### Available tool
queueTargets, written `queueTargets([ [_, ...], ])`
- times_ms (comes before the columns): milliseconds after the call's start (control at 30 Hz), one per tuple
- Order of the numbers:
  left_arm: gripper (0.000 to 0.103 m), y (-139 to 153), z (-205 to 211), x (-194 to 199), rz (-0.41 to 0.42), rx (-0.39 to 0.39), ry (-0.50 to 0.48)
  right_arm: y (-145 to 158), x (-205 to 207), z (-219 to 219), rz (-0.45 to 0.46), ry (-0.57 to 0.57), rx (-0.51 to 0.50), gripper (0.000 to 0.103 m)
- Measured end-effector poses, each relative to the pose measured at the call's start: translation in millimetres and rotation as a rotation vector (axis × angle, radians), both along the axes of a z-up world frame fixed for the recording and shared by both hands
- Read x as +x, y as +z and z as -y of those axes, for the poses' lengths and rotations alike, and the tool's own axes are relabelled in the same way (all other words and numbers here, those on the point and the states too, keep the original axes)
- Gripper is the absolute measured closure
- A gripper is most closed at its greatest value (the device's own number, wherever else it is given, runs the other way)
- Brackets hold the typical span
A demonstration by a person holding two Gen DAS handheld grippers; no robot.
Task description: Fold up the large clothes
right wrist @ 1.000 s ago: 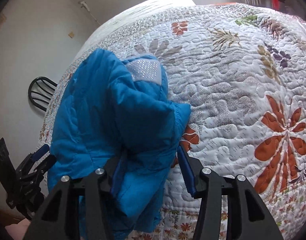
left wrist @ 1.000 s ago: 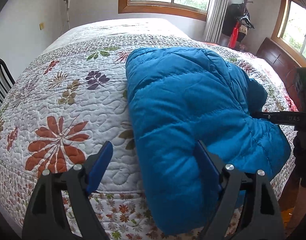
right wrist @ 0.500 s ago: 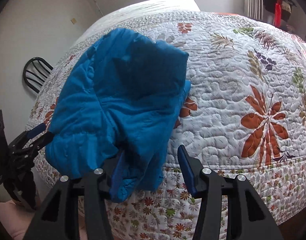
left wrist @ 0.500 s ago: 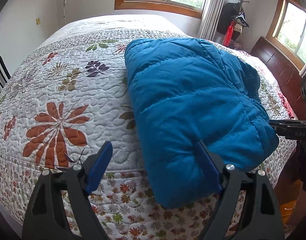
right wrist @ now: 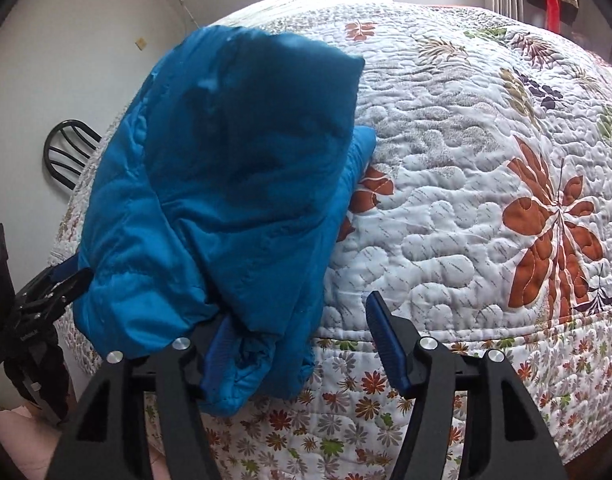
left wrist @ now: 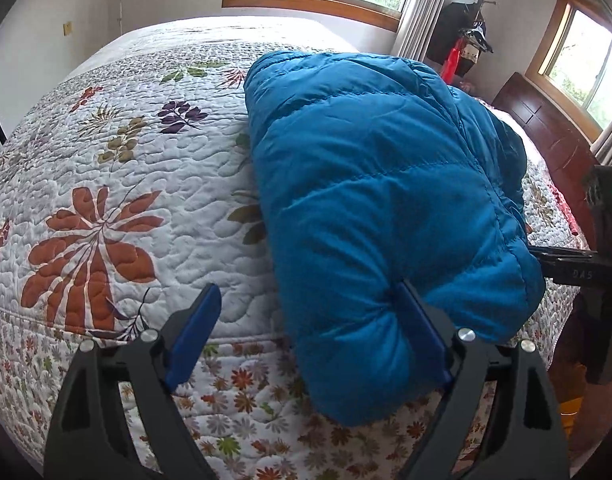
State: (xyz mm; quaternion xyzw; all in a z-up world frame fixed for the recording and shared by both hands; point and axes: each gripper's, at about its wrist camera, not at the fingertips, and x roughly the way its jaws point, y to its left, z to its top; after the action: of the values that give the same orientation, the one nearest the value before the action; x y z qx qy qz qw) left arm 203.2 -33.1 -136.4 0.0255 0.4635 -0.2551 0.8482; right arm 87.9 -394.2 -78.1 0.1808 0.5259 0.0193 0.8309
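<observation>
Both claws tilt down over the bed edge, left claw (left wrist: 309,334) and right claw (right wrist: 300,344) just spreading apart around the blue jacket (left wrist: 377,200).

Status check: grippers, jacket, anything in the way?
Left gripper open, right gripper open, both just widening. Folded jacket lies on bed, overhanging edge. Nothing in the way.

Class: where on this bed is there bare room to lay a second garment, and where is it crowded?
Free: the quilt left of the jacket, out to the far window wall, and the quilt on its other side in the right wrist view. Crowded: the near edge, where the jacket overhangs.
</observation>
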Motion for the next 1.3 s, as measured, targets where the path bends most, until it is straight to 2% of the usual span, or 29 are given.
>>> queueTargets([
  [133, 0.014, -2.6, -0.2, 1.9, -0.003, 0.000, -0.008, -6.6, 2.8, 7.2, -0.004, 0.001, 0.012, 0.039],
  [300, 0.012, -10.8, -3.8, 9.8, -0.046, -0.031, -0.011, -12.0, 5.7, 14.3, -0.008, -0.002, 0.037, 0.037],
  [533, 0.011, -13.1, 0.3, 8.8, -0.010, -0.004, -0.020, -19.3, 11.5, 18.0, -0.004, -0.010, 0.056, 0.036],
  [700, 0.012, -3.9, -9.6, 20.6, -0.090, -0.072, -0.048, -8.5, 8.8, 26.1, 0.008, -0.019, 0.089, 0.037],
  [867, 0.013, 13.7, -36.4, 39.5, -0.163, -0.243, -0.046, 11.2, -3.9, 48.2, 0.072, -0.037, 0.210, 0.037],
  [933, 0.012, 16.4, -43.5, 50.1, -0.177, -0.283, -0.024, 20.4, -5.2, 55.0, 0.100, -0.053, 0.240, 0.035],
  [1033, 0.013, 18.9, -47.9, 64.3, -0.174, -0.272, 0.051, 49.1, -6.4, 51.0, 0.188, -0.058, 0.158, 0.034],
  [1100, 0.021, 24.3, -46.3, 67.8, -0.165, -0.277, 0.075, 69.7, -5.6, 39.0, 0.261, -0.038, 0.090, 0.049],
  [1133, 0.030, 28.4, -43.3, 67.6, -0.164, -0.291, 0.075, 80.6, -0.5, 25.6, 0.288, -0.012, 0.072, 0.064],
  [1167, 0.034, 32.9, -38.8, 66.8, -0.166, -0.315, 0.063, 88.9, 6.7, 14.2, 0.309, 0.012, 0.061, 0.076],
  [1233, 0.038, 42.7, -29.3, 64.1, -0.145, -0.333, 0.049, 95.6, 18.9, -12.0, 0.323, 0.039, -0.015, 0.086],
  [1300, 0.040, 53.4, -6.3, 54.2, -0.046, -0.228, 0.075, 94.2, 33.5, -41.7, 0.323, 0.050, -0.148, 0.091],
])
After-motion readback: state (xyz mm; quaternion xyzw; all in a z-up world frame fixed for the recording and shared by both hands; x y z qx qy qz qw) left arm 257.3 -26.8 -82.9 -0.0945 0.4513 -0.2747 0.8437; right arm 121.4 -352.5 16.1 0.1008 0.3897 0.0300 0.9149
